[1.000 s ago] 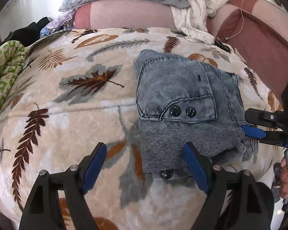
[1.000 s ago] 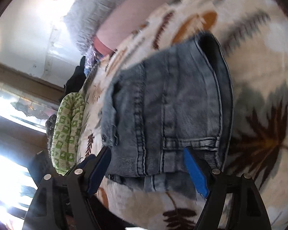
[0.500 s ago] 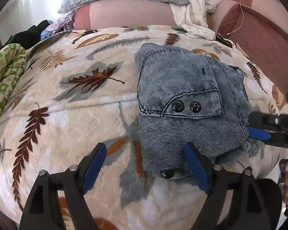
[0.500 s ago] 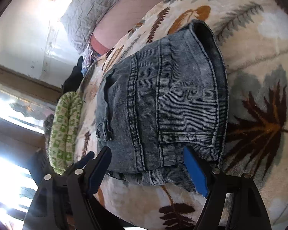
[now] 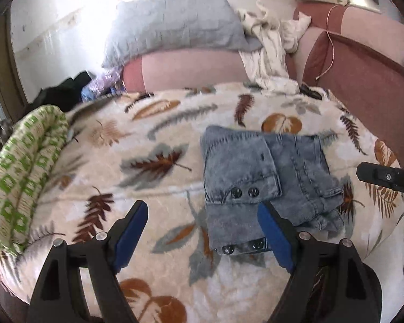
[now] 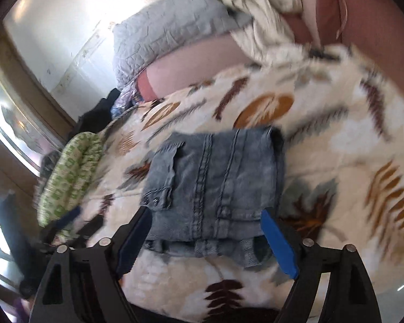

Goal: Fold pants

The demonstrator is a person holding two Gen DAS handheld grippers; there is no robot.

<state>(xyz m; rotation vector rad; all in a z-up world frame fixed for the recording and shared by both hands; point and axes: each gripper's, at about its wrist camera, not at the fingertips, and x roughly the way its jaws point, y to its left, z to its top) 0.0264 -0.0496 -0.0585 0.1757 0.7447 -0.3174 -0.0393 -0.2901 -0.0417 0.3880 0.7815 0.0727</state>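
The grey-blue denim pants (image 5: 261, 180) lie folded into a compact stack on the leaf-print blanket (image 5: 153, 140); they also show in the right wrist view (image 6: 215, 188). My left gripper (image 5: 204, 234) is open and empty, above and in front of the stack's near left corner. My right gripper (image 6: 207, 239) is open and empty, held back from the stack's near edge. Part of the right gripper's body (image 5: 385, 177) shows at the right of the left wrist view, apart from the pants.
A green-patterned cloth (image 5: 21, 172) lies at the blanket's left edge. A grey quilt (image 5: 175, 27) and white clothes (image 5: 269, 53) sit on the pink headboard cushions (image 5: 191, 67) behind. Dark clothes (image 5: 64, 91) lie at the far left.
Both grippers have pulled up and back from the folded pants, so the stack looks smaller and farther. The right gripper has swung away from the stack's right edge. The pants stay folded in place.
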